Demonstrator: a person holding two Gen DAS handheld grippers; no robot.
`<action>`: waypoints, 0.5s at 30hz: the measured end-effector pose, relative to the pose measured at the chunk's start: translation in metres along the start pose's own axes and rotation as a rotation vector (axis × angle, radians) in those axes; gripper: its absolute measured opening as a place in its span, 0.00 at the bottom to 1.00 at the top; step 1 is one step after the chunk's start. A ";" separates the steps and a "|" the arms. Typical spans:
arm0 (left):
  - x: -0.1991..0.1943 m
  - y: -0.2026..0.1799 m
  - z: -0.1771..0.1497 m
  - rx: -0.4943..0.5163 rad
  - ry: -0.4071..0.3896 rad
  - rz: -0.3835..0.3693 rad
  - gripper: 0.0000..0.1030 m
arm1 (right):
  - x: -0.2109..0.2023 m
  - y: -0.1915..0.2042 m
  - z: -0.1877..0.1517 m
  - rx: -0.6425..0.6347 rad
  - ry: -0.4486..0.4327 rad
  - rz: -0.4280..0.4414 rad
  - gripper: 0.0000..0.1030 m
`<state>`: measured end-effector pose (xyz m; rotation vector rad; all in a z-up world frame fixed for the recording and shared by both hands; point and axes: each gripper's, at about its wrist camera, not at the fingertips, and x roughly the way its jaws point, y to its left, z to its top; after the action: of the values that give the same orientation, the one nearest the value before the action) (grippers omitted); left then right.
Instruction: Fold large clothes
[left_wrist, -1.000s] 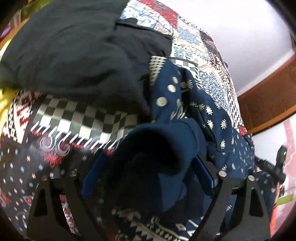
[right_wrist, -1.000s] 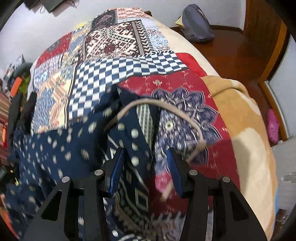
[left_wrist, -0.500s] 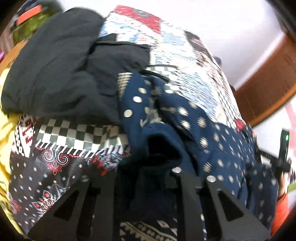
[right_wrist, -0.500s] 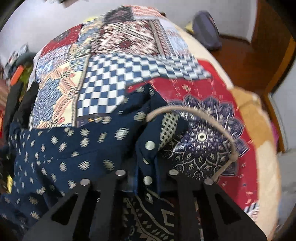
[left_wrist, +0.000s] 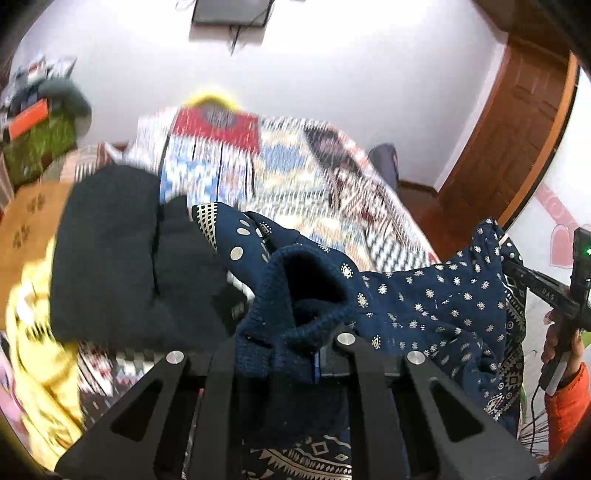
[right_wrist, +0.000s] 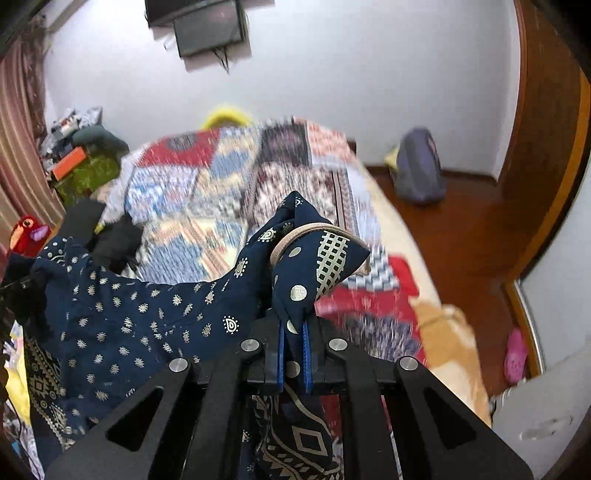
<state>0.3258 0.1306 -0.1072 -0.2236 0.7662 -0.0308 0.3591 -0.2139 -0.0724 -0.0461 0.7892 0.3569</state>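
L claw (left_wrist: 291, 354) was clamped on the navy printed garment (left_wrist: 424, 306) at its knit cuff; R claw (right_wrist: 293, 363) pinched the collar end w/ tan cord. Garment hung stretched btwn them above the patchwork bed (right_wrist: 229, 192), prob. to spread it flat for folding. Black clothes (left_wrist: 110, 251) lay beyond.

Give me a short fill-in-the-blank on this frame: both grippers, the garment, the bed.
1. Both grippers are shut on the navy ____ garment.
2. The right gripper pinches a fold with a ____ cord looped around it.
3. The left gripper pinches a ribbed ____ edge of the garment.
4. Left of the garment on the quilt lies a ____ heap of clothes.

Missing words: patterned; beige; knit; black
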 end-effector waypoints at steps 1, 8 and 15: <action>-0.004 -0.001 0.008 0.012 -0.021 0.002 0.12 | -0.005 0.001 0.006 0.001 -0.019 0.007 0.06; 0.013 0.000 0.057 0.044 -0.088 0.034 0.12 | 0.007 0.006 0.044 0.010 -0.105 0.008 0.06; 0.092 0.027 0.087 0.017 -0.006 0.077 0.12 | 0.075 0.003 0.071 0.023 -0.058 0.014 0.06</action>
<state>0.4506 0.1634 -0.1153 -0.1775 0.7678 0.0362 0.4551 -0.1771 -0.0747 -0.0086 0.7369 0.3611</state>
